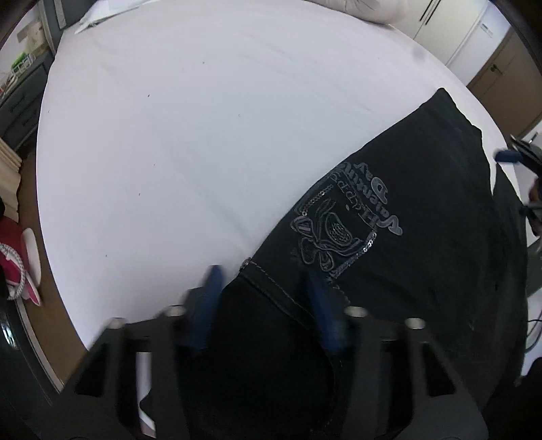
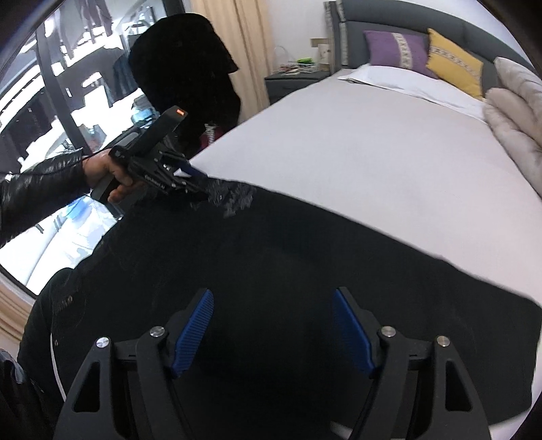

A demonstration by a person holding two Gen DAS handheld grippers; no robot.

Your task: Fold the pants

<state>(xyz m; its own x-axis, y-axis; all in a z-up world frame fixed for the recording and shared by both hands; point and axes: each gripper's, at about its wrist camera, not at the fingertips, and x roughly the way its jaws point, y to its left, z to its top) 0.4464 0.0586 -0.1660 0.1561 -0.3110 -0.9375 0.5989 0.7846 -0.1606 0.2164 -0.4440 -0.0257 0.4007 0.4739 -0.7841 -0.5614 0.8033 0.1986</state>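
The right gripper's [image 2: 272,326] blue fingers [image 2: 194,330] stood wide apart above the black pants [image 2: 305,250], gripping nothing. The left gripper [image 1: 266,298] also gaped, straddling the waist edge. The pants lay flat along the near side of the white bed [image 2: 372,142]; pillows [image 2: 423,54] sat beyond.

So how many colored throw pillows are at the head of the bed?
2: a purple pillow to the left and a yellow pillow right of it, both against the headboard. Others may be out of view.
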